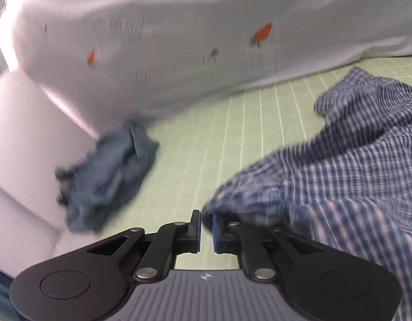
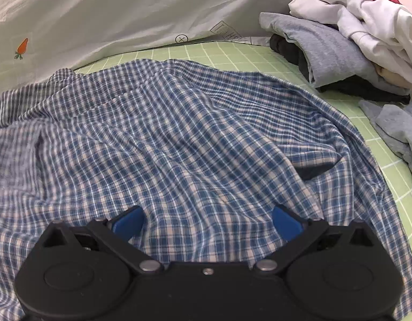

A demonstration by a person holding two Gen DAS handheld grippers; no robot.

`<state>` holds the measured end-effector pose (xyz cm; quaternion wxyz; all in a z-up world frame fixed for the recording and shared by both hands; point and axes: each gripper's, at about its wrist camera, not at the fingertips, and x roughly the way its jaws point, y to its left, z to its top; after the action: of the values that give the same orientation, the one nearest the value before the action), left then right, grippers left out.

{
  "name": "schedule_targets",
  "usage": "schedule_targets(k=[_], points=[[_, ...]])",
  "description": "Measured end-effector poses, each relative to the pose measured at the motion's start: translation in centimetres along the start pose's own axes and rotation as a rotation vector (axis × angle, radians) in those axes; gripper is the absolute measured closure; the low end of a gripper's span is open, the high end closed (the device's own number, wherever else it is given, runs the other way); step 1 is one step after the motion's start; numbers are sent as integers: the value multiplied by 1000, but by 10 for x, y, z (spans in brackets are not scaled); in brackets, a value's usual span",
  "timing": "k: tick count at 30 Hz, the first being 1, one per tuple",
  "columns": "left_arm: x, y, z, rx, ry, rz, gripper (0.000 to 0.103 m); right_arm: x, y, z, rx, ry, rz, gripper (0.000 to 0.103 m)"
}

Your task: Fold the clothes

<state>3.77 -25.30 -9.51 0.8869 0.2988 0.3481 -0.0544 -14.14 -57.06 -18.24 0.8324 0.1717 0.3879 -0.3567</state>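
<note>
Your left view is motion-blurred: the blue cloth (image 1: 107, 176) and the sheet (image 1: 179, 40) with its carrot prints smear, while the tongs (image 1: 206, 234) stay sharp. Strong light blows out the upper left of that view. Your right view is crisp and evenly lit, with soft shadows in the folds of the checked shirt (image 2: 179, 139). Both views bow at the edges, with dark corners.

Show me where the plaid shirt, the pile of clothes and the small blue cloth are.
plaid shirt (image 2: 179, 133): right wrist view, middle of the spread fabric.
pile of clothes (image 2: 353, 34): right wrist view, white garment on top of the heap.
small blue cloth (image 1: 109, 174): left wrist view, centre of the crumpled piece.
</note>
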Motion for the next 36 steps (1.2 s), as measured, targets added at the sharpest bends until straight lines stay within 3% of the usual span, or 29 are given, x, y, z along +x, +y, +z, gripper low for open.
schedule_targets(k=[3,5,7,12,17,22,29,31,32,34,36], points=[[8,-2,-20,-7,63,-14,76,1,-4,2,-1,-3,2,0],[13,1,-35,-70,120,-62,75,1,-6,2,-1,-10,3,0],[18,12,-45,-195,169,-172,71,-1,-6,0,0,-20,2,0],[32,44,-71,-647,227,-411,58,-4,-4,-5,12,-56,-11,0],[43,31,-58,-601,211,-487,56,-5,-1,-7,32,-77,-31,0],[55,18,-45,-554,196,-560,46,-4,1,-7,39,-76,-38,0],[78,6,-34,-532,226,-557,47,-4,3,-7,49,-75,-48,0],[80,3,-33,-499,219,-520,64,-4,4,-7,53,-75,-52,0],[80,2,-32,-466,214,-510,68,-5,4,-7,56,-75,-54,0],[80,0,-31,-407,206,-492,88,-5,5,-8,61,-76,-59,0],[82,2,-30,-387,206,-485,95,-5,6,-8,67,-77,-65,0]])
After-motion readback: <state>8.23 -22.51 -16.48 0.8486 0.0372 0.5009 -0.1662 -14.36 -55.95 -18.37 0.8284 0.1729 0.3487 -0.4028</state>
